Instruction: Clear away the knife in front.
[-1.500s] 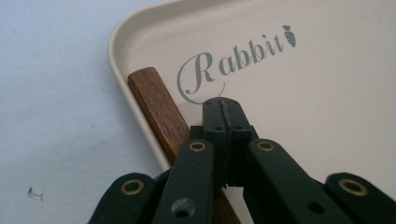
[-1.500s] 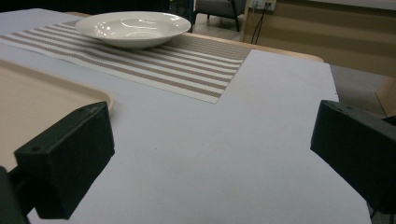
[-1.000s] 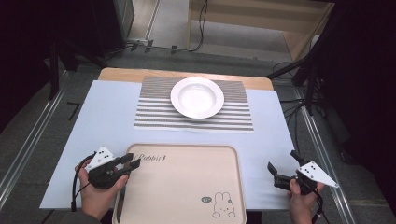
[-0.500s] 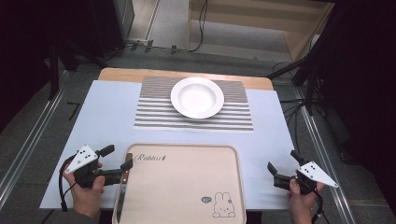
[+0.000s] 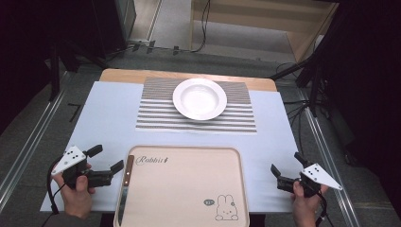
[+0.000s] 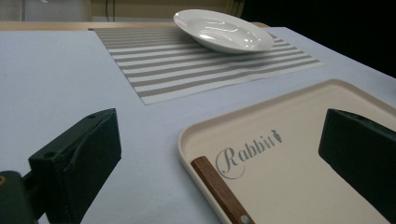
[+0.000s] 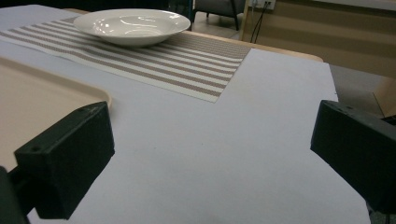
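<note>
Two tongs sit at the near corners of the table (image 5: 113, 109), both gaping wide and holding nothing. The left tongs (image 5: 105, 163) point at the knife (image 5: 125, 182), which lies along the left rim inside the tray (image 5: 189, 189), wooden handle toward the far side; the right tongs (image 5: 283, 166) rest well apart from it, near the tray's right edge. The step in hand looks like a reach for the knife; next, the left tongs would need to straddle the handle and close. The blade is cut off in the left gripper view and faint from above. A plate (image 5: 199, 98) sits on the mat (image 5: 156, 113), far.
</note>
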The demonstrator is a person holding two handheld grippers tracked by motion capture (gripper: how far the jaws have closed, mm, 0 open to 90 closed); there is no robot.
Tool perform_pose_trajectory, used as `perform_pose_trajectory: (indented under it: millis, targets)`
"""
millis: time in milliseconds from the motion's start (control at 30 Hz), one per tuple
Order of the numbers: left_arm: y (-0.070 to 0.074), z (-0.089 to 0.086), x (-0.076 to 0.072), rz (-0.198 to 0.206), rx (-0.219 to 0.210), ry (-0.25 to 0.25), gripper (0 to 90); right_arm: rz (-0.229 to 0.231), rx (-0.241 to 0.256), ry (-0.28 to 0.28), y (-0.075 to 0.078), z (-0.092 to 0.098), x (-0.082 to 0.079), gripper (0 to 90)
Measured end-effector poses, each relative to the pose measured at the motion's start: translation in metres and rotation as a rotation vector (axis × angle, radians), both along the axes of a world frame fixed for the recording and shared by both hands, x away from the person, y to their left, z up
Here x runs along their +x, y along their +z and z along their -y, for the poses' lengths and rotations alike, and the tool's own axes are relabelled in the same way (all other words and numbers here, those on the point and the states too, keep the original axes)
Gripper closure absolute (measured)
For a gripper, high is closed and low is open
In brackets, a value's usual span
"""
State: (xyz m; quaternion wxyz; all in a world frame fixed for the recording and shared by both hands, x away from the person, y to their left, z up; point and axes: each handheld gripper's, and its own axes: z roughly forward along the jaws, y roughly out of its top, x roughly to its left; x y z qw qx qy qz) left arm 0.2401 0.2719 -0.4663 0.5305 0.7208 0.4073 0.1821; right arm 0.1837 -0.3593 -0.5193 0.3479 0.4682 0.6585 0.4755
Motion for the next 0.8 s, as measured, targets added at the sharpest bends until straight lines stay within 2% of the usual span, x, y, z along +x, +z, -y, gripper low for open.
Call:
perform_pose_trajectory:
  millis: [333, 800]
  targets:
    - [-0.003, -0.022, 0.003, -0.002, -0.004, 0.054, 0.0, 0.005, 0.002, 0.004, 0.0, 0.001, 0.0, 0.0]
    - [-0.008, -0.057, 0.007, -0.01, 0.012, 0.123, 0.0, 0.003, 0.0, 0.002, 0.0, 0.001, 0.0, 0.0]
